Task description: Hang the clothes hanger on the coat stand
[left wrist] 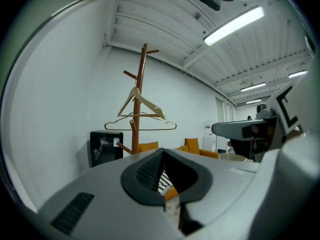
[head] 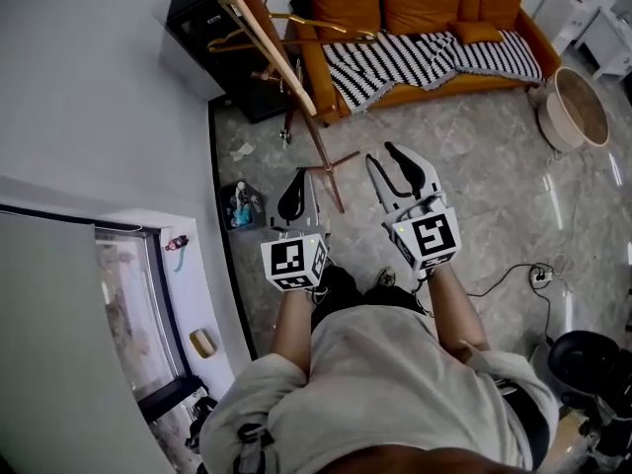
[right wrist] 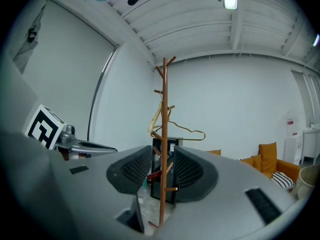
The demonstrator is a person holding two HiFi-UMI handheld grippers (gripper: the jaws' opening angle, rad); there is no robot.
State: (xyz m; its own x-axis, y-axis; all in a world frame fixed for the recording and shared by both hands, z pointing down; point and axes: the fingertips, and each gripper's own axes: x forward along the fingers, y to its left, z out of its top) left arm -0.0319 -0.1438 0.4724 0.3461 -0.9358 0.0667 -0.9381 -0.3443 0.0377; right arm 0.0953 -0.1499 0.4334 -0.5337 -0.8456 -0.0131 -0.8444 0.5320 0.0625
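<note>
Both claws point level across the floor toward the stand [right wrist: 164,109], side by side and close to each other. The left claw [left wrist: 162,156] is clenched with its tips together, and nothing is caught in it. The right claw [right wrist: 162,156] is released, jaws apart and empty. The stand's pole lines up with the gap between its jaws but stands well ahead of them, not between the pads.

From the left claw the stand is ahead and a little to the left, also well apart. A cream hanger [left wrist: 145,103] hangs from a peg high on the pole, tilted. A thin wire hanger [left wrist: 150,128] hangs just below it, its bar about level. Neither claw touches either hanger.

Beyond the stand, against the wall, is a black cabinet [head: 202,18]. Ahead and to the right of the right claw is an orange sofa [head: 415,3] with a striped blanket [head: 425,57] over its seat. A round basket [head: 578,107] sits on the floor farther right.
</note>
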